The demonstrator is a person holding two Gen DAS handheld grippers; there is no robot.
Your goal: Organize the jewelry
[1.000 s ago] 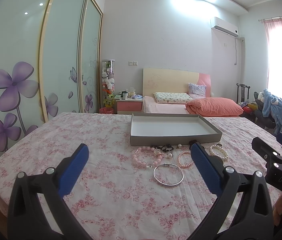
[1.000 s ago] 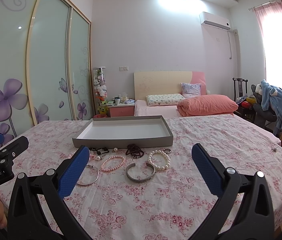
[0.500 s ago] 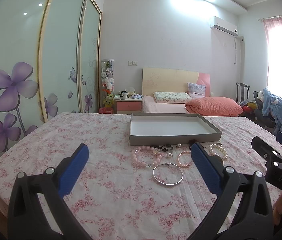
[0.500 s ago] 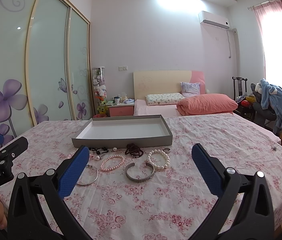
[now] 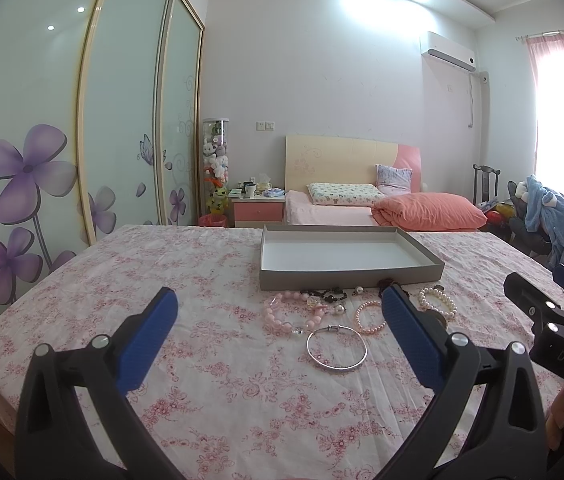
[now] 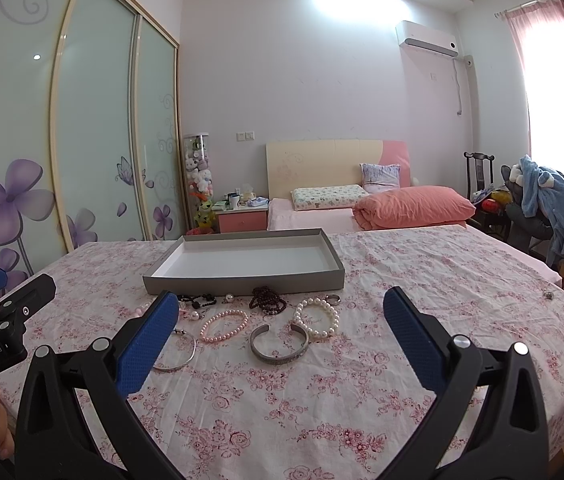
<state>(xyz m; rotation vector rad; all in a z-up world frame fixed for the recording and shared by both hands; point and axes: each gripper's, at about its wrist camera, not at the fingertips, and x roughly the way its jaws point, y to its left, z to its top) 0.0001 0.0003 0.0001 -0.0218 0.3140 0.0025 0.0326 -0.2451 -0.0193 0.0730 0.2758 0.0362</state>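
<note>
Jewelry is laid out in a loose row on the flowered bedspread (image 6: 422,280) just in front of the grey tray's (image 6: 242,282) near wall, presumably staged for sorting, and the tray is seen bare inside. A silver cuff (image 6: 279,346) and pink bead bracelet (image 6: 224,325) are set nearest. Both grippers are held level and well back: left gripper (image 5: 278,328) and right gripper (image 6: 278,328), fingers spread wide, nothing gripped.
</note>
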